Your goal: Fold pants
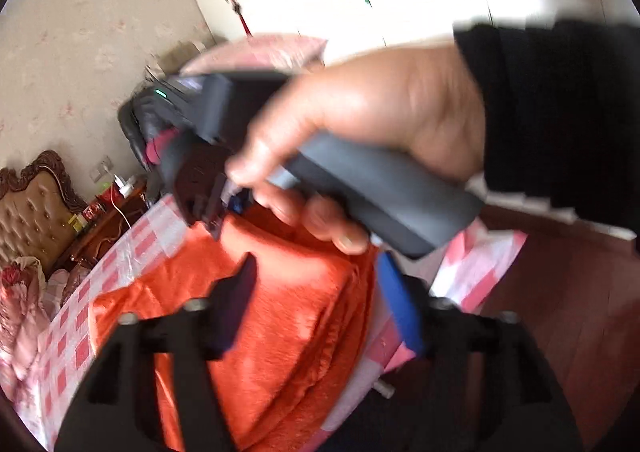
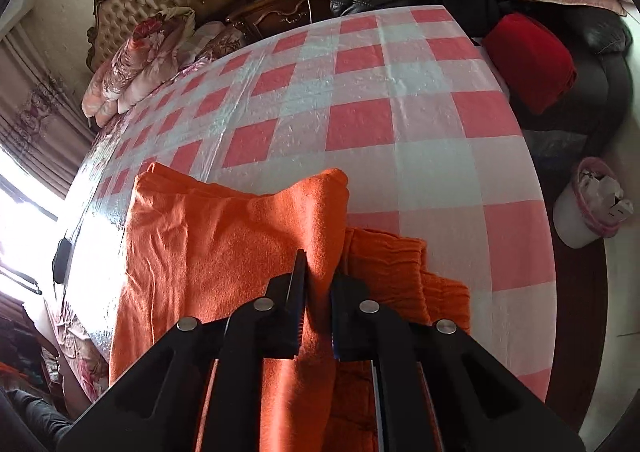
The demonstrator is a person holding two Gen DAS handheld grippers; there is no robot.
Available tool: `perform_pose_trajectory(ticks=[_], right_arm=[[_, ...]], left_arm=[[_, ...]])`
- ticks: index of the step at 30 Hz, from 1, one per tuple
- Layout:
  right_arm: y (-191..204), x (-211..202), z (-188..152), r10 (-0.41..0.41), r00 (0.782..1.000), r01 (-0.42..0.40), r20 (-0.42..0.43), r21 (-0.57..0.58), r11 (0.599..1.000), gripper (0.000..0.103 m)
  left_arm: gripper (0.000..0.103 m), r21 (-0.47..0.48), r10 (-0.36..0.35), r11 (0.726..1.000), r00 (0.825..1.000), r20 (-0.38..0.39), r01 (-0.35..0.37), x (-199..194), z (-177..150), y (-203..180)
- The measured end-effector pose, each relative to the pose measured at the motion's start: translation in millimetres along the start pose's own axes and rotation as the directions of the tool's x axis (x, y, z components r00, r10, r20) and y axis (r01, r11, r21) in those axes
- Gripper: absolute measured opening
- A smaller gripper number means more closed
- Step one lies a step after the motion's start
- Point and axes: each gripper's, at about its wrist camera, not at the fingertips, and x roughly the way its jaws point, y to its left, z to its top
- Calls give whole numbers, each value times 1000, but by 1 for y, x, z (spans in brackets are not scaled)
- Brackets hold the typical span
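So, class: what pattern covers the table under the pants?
Pink-and-white checked plastic tablecloth, clearest in the right wrist view.

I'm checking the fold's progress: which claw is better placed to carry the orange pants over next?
Probably the right claw: it is shut on a ridge of the orange pants. The left claw is open, gripping nothing.

One orange pants (image 2: 224, 236), two hand-held grippers (image 1: 320, 284) (image 2: 318, 292), one bin (image 2: 588, 208).

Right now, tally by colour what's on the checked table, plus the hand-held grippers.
Orange pants: 1
Black object at the table's left edge: 1
Left hand-held gripper, open, empty: 1
Right hand-held gripper, shut on the pants: 1
Total: 4
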Motion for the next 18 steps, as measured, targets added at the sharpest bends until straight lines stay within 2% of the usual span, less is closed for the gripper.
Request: perform_pose_trajectory(ticks=[1,2,4,6,7,10,11,12,13,16,17,18], right_arm=[[2,-3,0,-8,1000,8,9,-5,1000,9],[3,-6,0,-21,1000,21,20,-7,1000,14],[8,-23,-2,-72,995,72,66,-7,997,33],[6,-48,-8,-63,990,62,127,8,998,51],[3,-58,-12,-76,986,73,151,28,997,61],[-8,-72,-31,-176,975,166,136,83,983,63],[-10,-72,-39,-195,974,186,115,85,979,63],[-11,-68,-50,-202,976,195,86,83,977,63],[-10,-64,-58,-203,977,198,63,80,977,63],[-6,-53,-79,-228,973,227,29,48,973,63],[-6,-50,-83,-246,969,245,23,46,969,63],[-8,-48,-86,-245,969,244,22,52,968,63]], left_arm=[[65,-6,-5,1000,1000,11,5,-6,0,4],[65,-30,-22,999,1000,22,23,-17,1,13],[66,-135,-42,990,998,37,47,-42,-6,41],[68,-242,-41,969,999,34,48,-63,-19,68],[69,-303,-27,953,999,24,33,-74,-28,85],[69,-518,-9,855,999,-50,-19,-97,-69,141],[68,-620,-24,784,996,-88,-36,-102,-92,164],[67,-679,-44,733,993,-107,-41,-102,-105,176],[67,-767,-89,641,989,-115,-32,-103,-127,193],[62,-914,-208,405,976,-70,21,-98,-170,223],[60,-948,-276,310,961,-16,73,-90,-184,227],[57,-960,-310,260,951,16,101,-86,-192,227]])
